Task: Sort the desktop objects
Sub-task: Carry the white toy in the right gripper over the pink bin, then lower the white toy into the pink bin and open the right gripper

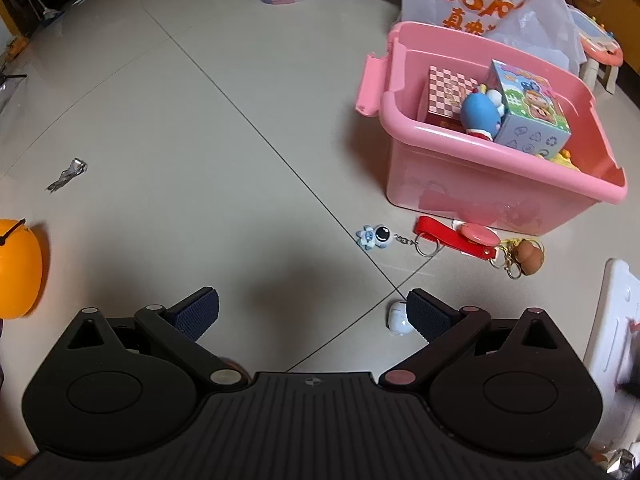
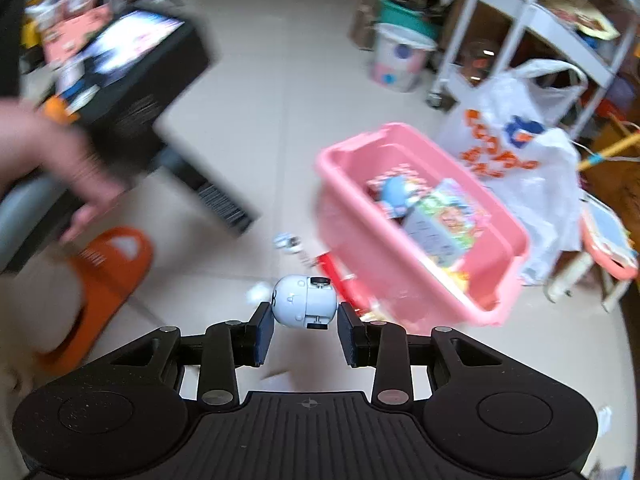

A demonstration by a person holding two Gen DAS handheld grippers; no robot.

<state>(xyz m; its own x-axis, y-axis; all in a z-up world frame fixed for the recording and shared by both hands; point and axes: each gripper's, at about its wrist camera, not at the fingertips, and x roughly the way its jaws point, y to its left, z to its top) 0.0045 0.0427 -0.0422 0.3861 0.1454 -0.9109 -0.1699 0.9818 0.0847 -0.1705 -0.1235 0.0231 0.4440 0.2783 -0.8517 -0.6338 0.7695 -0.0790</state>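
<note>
A pink plastic bin (image 1: pixel 496 176) on the tiled floor holds a blue figure (image 1: pixel 478 114) and toy boxes; it also shows blurred in the right wrist view (image 2: pixel 360 216). In front of it lie an astronaut keychain (image 1: pixel 376 236), a red strap keychain (image 1: pixel 452 240), a brown keychain toy (image 1: pixel 528 258) and a small white toy (image 1: pixel 398 318). My left gripper (image 1: pixel 314 314) is open and empty above the floor, its right finger beside the white toy. My right gripper (image 2: pixel 306 326) is shut on a pale blue egg-shaped toy car (image 2: pixel 304 300), held above the floor.
A white printed plastic bag (image 1: pixel 480 0) stands behind the bin. A foil scrap (image 1: pixel 68 174) lies at left. An orange slipper (image 2: pixel 100 276) and a foot are at left in the right wrist view. A white shelf frame (image 2: pixel 500 28) and a patterned basket (image 2: pixel 400 60) stand behind.
</note>
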